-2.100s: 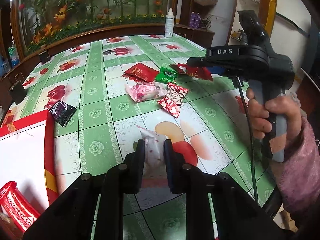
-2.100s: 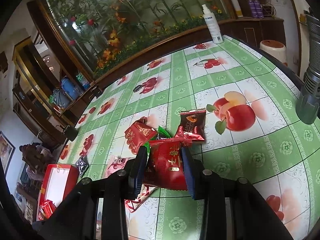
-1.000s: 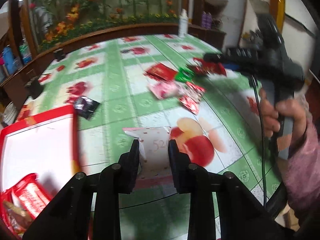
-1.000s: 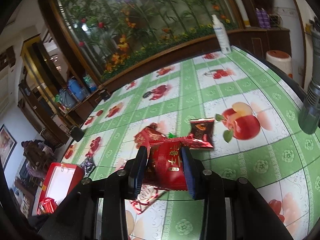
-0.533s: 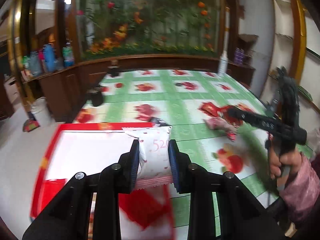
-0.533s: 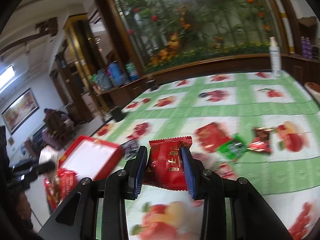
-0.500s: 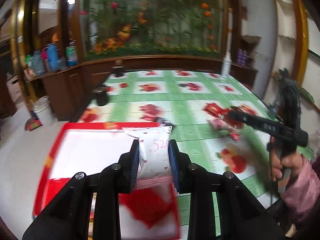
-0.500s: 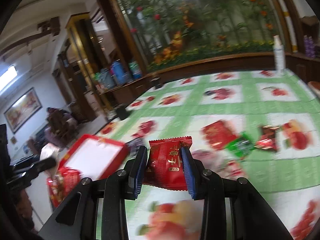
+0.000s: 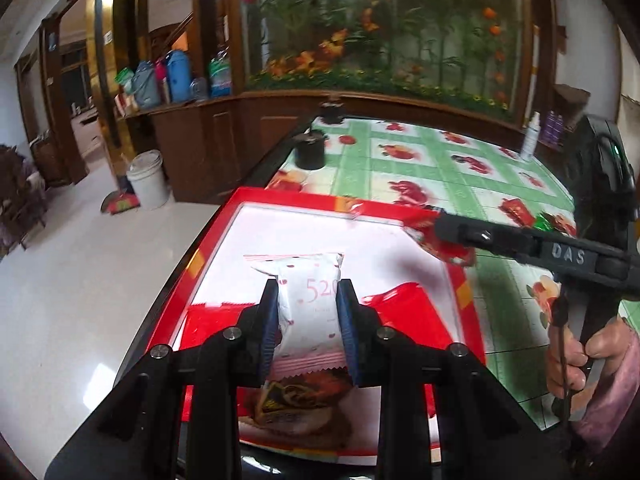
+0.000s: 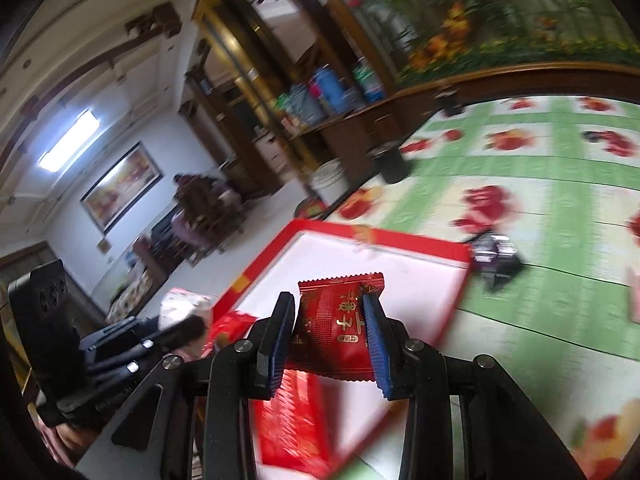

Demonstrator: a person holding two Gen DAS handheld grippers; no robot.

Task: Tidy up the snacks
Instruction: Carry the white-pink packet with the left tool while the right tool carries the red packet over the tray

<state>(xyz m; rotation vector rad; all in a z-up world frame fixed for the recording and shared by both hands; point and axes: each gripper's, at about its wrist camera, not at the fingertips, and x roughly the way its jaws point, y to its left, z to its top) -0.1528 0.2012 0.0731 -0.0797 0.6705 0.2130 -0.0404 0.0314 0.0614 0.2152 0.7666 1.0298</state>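
Partly hidden, white packet (image 9: 308, 312) covers snacks in red box (image 9: 296, 204).

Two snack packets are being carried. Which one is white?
The white packet printed with "520", pinched in the left hand-held gripper over the red box. The right hand-held gripper grips a red packet.

left wrist: close, angled down over red box (image 9: 456, 280) | right wrist: tilted, same box (image 10: 440, 248) lower centre | shared: box, tabletop (image 9: 440, 168)

White red-dotted snack packet (image 9: 308, 304); red gold-lettered packet (image 10: 336, 328); red-rimmed white tray (image 9: 296, 204); green fruit-print tablecloth (image 9: 432, 164).
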